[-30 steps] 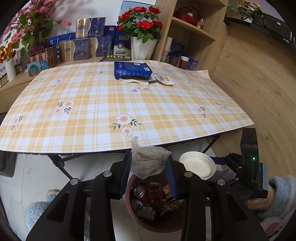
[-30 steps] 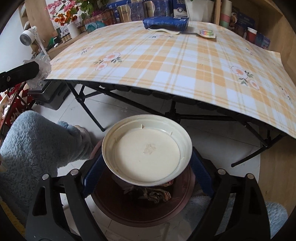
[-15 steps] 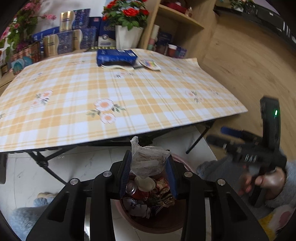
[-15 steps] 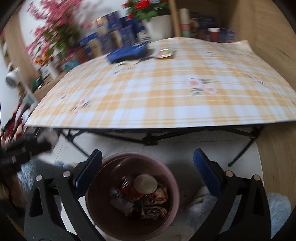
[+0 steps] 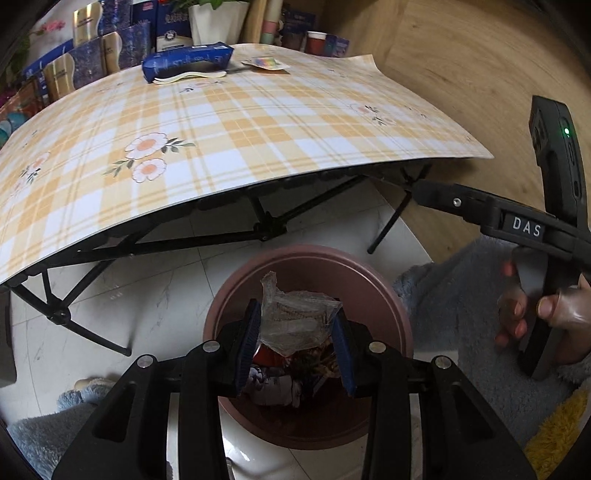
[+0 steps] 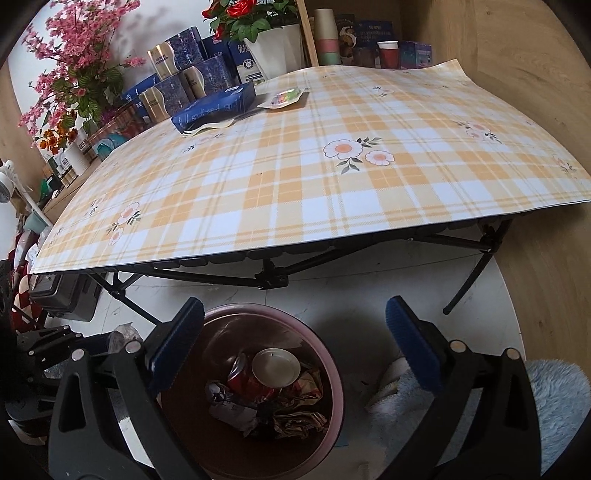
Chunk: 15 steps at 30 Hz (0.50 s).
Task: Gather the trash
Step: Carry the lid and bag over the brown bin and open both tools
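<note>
Your right gripper [image 6: 295, 347] now gapes empty, its lid [image 6: 276, 366] dropped into the bin [image 6: 332, 365] below; your left gripper [image 5: 295, 343] clamps the plastic bag [image 5: 295, 321], probably next.

Home: plaid-clothed folding table [image 6: 332, 177], potted flowers [image 6: 251, 18].
</note>
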Motion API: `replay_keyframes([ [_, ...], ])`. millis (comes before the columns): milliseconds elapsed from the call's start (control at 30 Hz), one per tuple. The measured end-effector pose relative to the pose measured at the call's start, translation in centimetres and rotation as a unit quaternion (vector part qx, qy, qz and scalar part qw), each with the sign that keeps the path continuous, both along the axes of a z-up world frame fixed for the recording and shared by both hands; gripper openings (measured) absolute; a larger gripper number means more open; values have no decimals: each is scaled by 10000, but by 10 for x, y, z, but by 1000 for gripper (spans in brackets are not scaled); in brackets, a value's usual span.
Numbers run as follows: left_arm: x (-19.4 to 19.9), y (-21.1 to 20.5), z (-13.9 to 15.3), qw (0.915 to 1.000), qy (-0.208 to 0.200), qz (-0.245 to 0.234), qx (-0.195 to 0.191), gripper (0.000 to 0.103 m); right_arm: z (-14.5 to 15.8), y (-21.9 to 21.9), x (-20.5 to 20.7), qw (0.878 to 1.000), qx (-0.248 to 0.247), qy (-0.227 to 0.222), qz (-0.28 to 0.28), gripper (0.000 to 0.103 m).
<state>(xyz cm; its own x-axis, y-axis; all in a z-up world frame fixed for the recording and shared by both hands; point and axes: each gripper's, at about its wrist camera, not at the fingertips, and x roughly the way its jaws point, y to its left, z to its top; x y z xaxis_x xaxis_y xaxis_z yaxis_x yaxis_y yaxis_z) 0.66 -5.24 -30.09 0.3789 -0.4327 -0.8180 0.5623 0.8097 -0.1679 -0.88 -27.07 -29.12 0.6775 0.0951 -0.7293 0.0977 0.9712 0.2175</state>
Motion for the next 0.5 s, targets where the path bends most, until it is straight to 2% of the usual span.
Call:
replay_keyframes([
  [100, 0, -1, -2, 10000, 37, -52, 36, 41, -2, -1, 1, 10000, 19, 36, -19, 97],
  [200, 1, -2, -4, 9999, 60, -13, 84, 63, -3, -1, 2, 9999, 76, 69, -19, 97],
  [267, 2, 0, -3, 9999, 37, 93, 126, 83, -3, -1, 2, 9999, 89, 71, -7, 97],
  [400, 8, 9, -1, 9985, -40, 507, 178, 91, -3, 0, 2, 9999, 81, 65, 23, 97],
  [500, 12, 21, 5, 9963, -132, 842, 91, 93, -1, 2, 1, 10000, 45, 48, 36, 97],
])
